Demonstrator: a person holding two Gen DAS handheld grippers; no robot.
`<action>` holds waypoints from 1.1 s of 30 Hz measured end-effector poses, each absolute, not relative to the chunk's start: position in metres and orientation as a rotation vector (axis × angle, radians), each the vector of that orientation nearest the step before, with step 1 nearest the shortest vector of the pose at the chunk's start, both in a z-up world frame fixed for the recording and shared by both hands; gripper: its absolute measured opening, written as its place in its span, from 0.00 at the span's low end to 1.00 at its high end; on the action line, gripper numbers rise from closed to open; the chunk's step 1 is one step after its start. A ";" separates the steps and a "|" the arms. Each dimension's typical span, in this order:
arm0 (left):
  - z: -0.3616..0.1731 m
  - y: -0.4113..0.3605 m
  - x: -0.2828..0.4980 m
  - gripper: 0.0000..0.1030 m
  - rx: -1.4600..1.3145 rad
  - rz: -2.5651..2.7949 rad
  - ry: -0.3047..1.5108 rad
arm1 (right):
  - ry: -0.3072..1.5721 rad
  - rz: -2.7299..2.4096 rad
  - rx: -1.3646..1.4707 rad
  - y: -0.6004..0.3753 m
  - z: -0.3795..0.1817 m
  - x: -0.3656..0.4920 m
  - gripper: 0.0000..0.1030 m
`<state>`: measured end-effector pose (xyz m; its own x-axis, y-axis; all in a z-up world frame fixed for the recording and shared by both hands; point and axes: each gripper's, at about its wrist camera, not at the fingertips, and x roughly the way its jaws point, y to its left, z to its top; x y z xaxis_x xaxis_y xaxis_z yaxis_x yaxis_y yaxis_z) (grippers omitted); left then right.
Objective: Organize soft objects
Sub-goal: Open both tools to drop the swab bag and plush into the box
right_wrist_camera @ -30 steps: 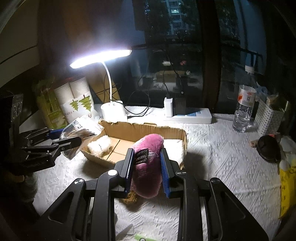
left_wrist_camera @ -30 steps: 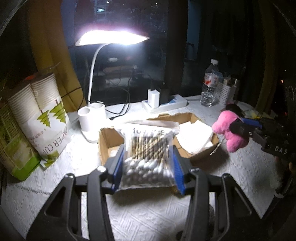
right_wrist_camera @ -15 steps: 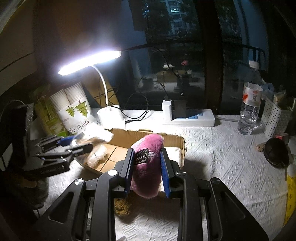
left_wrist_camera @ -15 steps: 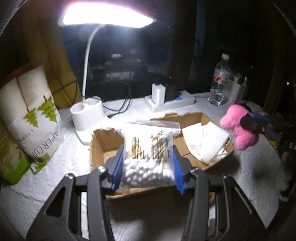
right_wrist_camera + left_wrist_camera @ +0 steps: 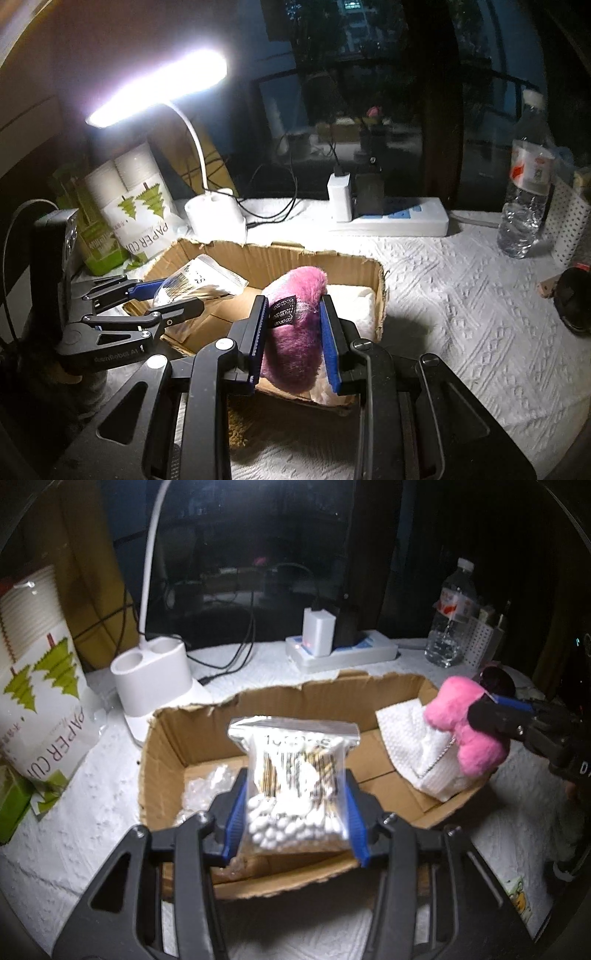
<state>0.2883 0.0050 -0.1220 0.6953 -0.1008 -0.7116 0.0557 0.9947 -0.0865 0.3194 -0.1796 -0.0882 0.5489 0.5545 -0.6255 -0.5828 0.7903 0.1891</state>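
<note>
1. Left wrist view: my left claw [image 5: 293,808] is clamped on a clear zip bag of cotton swabs [image 5: 295,775], blue pads pressing both sides of the bag.
2. That bag hangs over the left half of the open cardboard box [image 5: 388,690]; whether it touches the box floor I cannot tell.
3. Some crumpled clear plastic [image 5: 210,786] lies on the box floor just left of the bag.
4. A folded white paper towel [image 5: 402,734] fills the right end of the box.
5. Right wrist view: my right claw [image 5: 293,332] grips a pink plush toy [image 5: 295,332], pads squeezing its sides; a black label [image 5: 283,312] shows on the plush.
6. The plush sits above the right end of the box, over the paper towel, near the front wall.
7. Both claws are at the box together, left claw on the left end, right claw on the right end, apart from each other.
8. The box stands on the table [image 5: 461,302], which is covered with a white embossed cloth.
9. Behind the box: a lit white desk lamp [image 5: 214,214], a power strip [image 5: 399,219] with chargers plugged in, a water bottle [image 5: 524,210] and a pack of paper cups [image 5: 37,657].
</note>
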 end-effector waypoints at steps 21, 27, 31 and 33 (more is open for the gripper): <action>-0.137 0.004 0.296 0.50 -0.031 -0.076 0.843 | 0.813 0.581 -0.156 -0.162 -0.121 0.329 0.35; -0.127 0.003 0.287 0.73 -0.041 -0.090 0.811 | 0.783 0.577 -0.150 -0.163 -0.109 0.320 0.42; -0.120 0.002 0.279 0.73 -0.037 -0.093 0.796 | 0.776 0.578 -0.152 -0.162 -0.104 0.314 0.42; -0.117 0.002 0.274 0.73 -0.038 -0.091 0.787 | 0.773 0.580 -0.153 -0.162 -0.101 0.310 0.42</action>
<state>0.2739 0.0024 -0.1167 0.7025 -0.0954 -0.7053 0.0674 0.9954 -0.0675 0.3098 -0.1619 -0.1012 0.5691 0.4372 -0.6964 -0.5461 0.8341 0.0773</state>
